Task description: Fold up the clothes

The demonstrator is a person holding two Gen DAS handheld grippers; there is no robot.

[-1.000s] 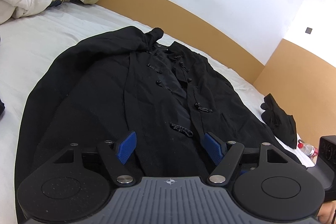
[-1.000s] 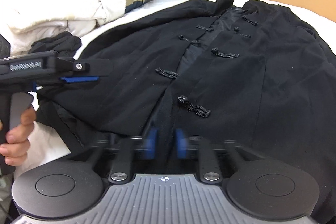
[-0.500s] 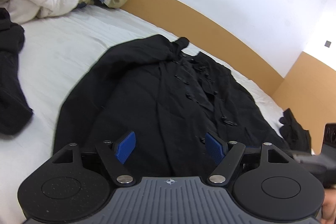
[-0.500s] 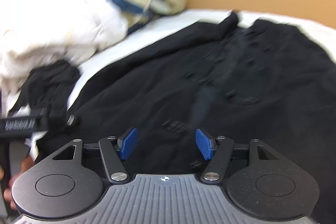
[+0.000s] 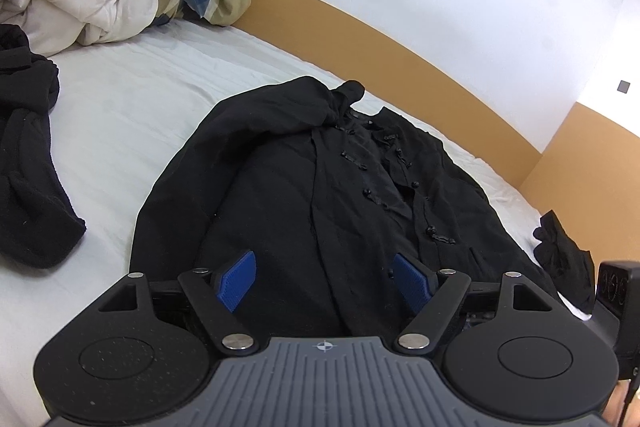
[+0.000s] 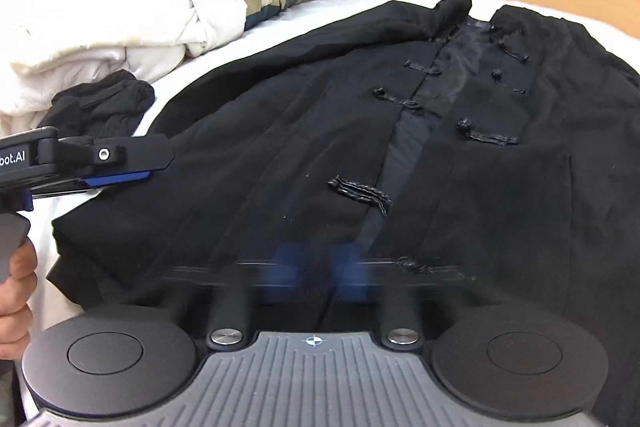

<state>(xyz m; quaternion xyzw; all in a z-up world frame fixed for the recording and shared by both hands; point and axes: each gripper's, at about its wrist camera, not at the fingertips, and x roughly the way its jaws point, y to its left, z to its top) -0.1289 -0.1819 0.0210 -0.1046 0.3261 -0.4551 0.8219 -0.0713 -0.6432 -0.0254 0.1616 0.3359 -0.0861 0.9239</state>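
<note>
the right gripper (image 6: 320, 279) has just snapped its jaws closed at the hem of the black jacket (image 6: 400, 147), likely gripping it; the left gripper (image 5: 324, 279) hovers there open.

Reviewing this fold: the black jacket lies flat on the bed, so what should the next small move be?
Probably lower the open left tool onto the black jacket hem and grip it: its pads hover above the cloth, holding nothing, and no fold shows yet.
</note>
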